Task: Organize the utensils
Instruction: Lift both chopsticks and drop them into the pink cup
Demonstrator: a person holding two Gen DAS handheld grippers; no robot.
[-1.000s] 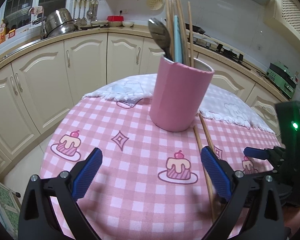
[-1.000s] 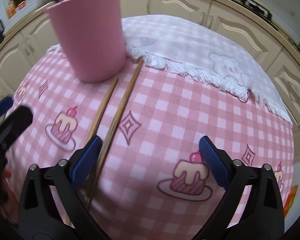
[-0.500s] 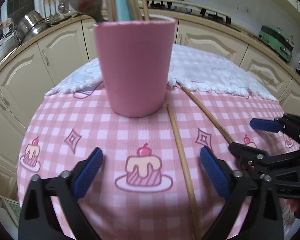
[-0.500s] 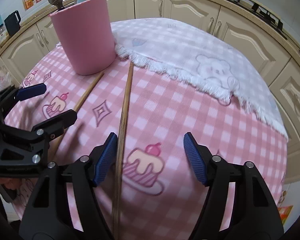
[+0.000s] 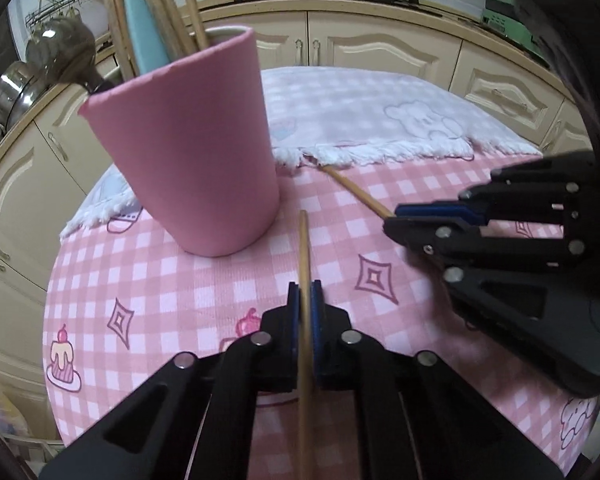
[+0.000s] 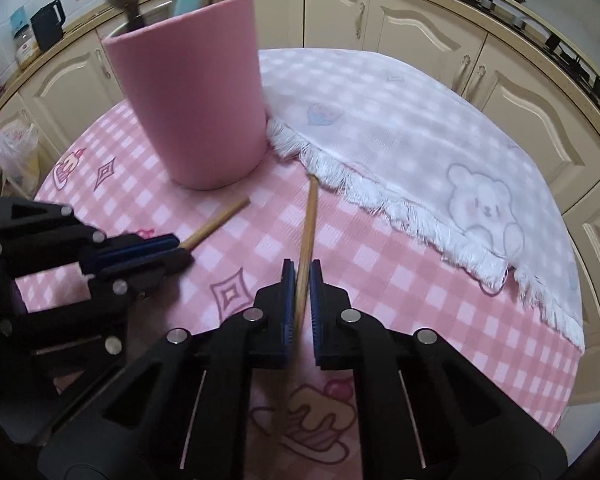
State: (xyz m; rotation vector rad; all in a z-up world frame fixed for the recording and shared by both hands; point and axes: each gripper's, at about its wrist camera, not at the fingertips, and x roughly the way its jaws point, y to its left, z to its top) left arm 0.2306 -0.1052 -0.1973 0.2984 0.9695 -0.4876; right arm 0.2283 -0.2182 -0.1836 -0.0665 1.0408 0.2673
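A pink cup (image 5: pixel 188 152) holds several wooden chopsticks, a light-blue utensil and a metal spoon; it also shows in the right wrist view (image 6: pixel 192 92). Two wooden chopsticks lie on the pink checked tablecloth in front of it. My left gripper (image 5: pixel 305 300) is shut on one chopstick (image 5: pixel 303 248), whose tip points toward the cup's base. My right gripper (image 6: pixel 300 280) is shut on the other chopstick (image 6: pixel 309 220), whose far tip reaches the white fringe. Each gripper shows in the other's view: the right gripper (image 5: pixel 396 218) and the left gripper (image 6: pixel 176 248).
A white fringed cloth with a bear print (image 6: pixel 440 148) covers the far half of the round table (image 5: pixel 148 320). Cream kitchen cabinets (image 5: pixel 380 48) ring the table. A plastic bag (image 6: pixel 12 152) sits on the floor at the left.
Both grippers have gone from open to shut, each closing on one chopstick. Both have moved forward, closer to the cup.
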